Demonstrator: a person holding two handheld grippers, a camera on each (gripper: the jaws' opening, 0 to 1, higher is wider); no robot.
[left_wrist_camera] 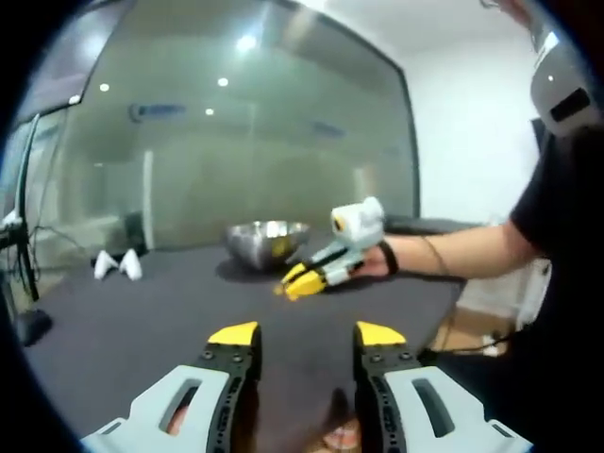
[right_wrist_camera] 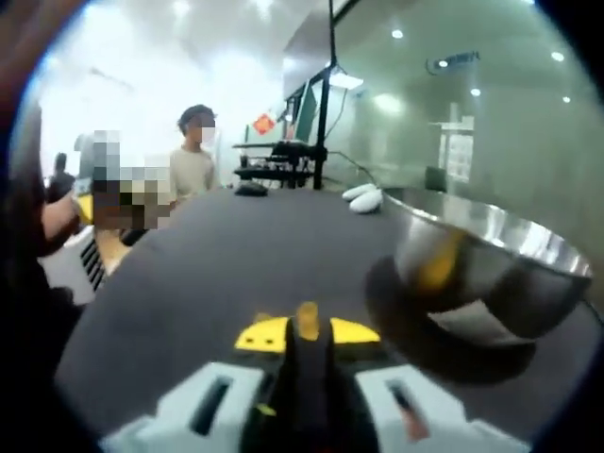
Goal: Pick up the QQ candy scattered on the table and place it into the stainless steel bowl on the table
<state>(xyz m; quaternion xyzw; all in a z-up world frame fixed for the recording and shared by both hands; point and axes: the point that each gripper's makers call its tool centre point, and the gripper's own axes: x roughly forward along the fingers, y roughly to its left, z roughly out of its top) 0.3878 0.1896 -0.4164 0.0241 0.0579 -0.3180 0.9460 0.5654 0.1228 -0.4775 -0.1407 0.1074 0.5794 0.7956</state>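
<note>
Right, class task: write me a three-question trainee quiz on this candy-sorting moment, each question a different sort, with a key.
1. True or false: the left gripper has its fingers apart with nothing between them.
2. Multiple choice: the right gripper is (A) wide open, (B) shut on a yellow candy, (C) inside the bowl.
3. Fill in: the right gripper is beside the stainless steel ____ on the dark table.

Key: 1 true; 2 B; 3 bowl.

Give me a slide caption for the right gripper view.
Right gripper shut on a yellow QQ candy, low over the dark table beside the stainless steel bowl.
</note>
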